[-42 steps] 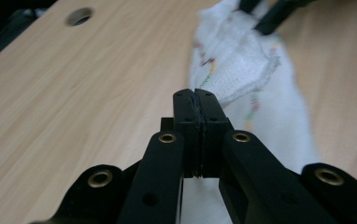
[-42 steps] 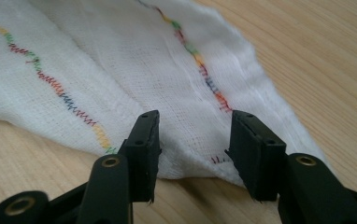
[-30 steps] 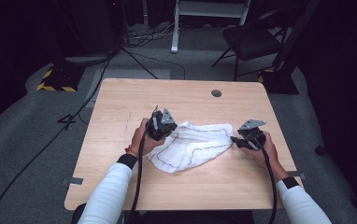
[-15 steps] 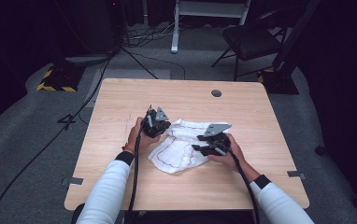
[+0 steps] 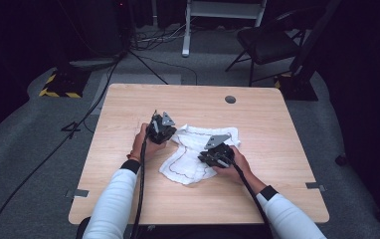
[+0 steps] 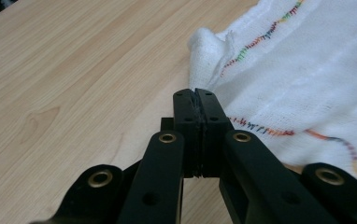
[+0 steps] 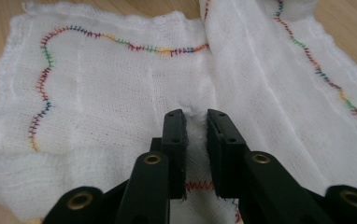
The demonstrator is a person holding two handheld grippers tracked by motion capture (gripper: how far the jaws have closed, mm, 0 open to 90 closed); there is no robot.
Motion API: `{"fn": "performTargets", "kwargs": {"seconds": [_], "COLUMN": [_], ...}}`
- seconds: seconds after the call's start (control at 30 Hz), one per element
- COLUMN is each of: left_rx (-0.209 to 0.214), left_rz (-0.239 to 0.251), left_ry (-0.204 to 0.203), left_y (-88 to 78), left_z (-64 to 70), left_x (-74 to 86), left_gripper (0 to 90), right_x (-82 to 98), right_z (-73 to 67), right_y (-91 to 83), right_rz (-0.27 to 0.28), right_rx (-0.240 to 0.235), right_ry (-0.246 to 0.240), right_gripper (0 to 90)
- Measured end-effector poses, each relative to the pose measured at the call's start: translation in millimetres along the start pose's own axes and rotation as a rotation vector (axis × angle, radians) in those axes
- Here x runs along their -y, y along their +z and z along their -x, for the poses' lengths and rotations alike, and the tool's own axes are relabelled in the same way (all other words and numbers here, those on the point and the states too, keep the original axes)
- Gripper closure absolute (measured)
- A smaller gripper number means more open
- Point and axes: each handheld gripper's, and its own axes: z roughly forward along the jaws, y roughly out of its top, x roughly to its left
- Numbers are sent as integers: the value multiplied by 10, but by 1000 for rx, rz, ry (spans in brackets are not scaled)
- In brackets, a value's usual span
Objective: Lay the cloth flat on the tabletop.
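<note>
Probably studio: dark drapes (image 5: 24, 40), floor cables (image 5: 158, 40)

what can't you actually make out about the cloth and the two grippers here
- High view: the jaws of the left gripper and right gripper are hidden under their bodies and the hands.
- Left gripper view: the white cloth runs off the right edge; how much sits between the shut jaws is hidden.
- Right gripper view: a pinched ridge of cloth lies between the jaws; whether the pads press it is unclear.

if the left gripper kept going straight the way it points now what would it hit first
Most likely the bunched corner of the white cloth just beyond the left gripper, whose shut jaws pinch the cloth's edge. Past that fold lies bare table, though depth is hard to judge.
</note>
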Motion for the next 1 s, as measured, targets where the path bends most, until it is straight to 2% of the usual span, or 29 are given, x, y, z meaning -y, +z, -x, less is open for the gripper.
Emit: {"fn": "performTargets", "kwargs": {"seconds": [0.1, 0.27, 0.4, 0.6, 0.63, 0.67, 0.73, 0.77, 0.83, 0.93, 1.0], "left_rx": [-23, -46, -62, -74, -78, -80, -62, -62, -39, 2, 36], "left_rz": [-17, -35, -51, -68, -76, -78, -57, -46, -26, 0, -7], "left_ry": [-11, -31, -59, -86, -91, -96, -101, -104, -135, -109, -82], "left_y": [-2, -17, -26, -27, -26, -27, -59, -85, -135, -223, -266], "left_z": [-53, -132, -200, -254, -251, -242, -211, -192, -138, 5, 138], "left_x": [21, 75, 127, 182, 184, 182, 174, 159, 121, 73, 48], "left_gripper": [885, 885, 884, 872, 851, 792, 698, 637, 463, 356, 296], "right_x": [8, 110, 286, 605, 648, 704, 821, 878, 994, 1088, 1119], "right_z": [11, 49, 145, 233, 235, 233, 228, 223, 212, 190, 197], "right_y": [-178, -511, -776, -1123, -1152, -1180, -1217, -1232, -1255, -1294, -1331], "right_rz": [49, 106, 122, 111, 106, 95, 68, 57, 25, 6, 4], "right_rx": [6, 31, 66, 112, 116, 124, 136, 144, 147, 161, 167], "right_ry": [17, 8, 31, 71, 76, 90, 109, 118, 144, 156, 171], "right_gripper": [792, 828, 831, 831, 830, 825, 796, 749, 696, 595, 533]}}
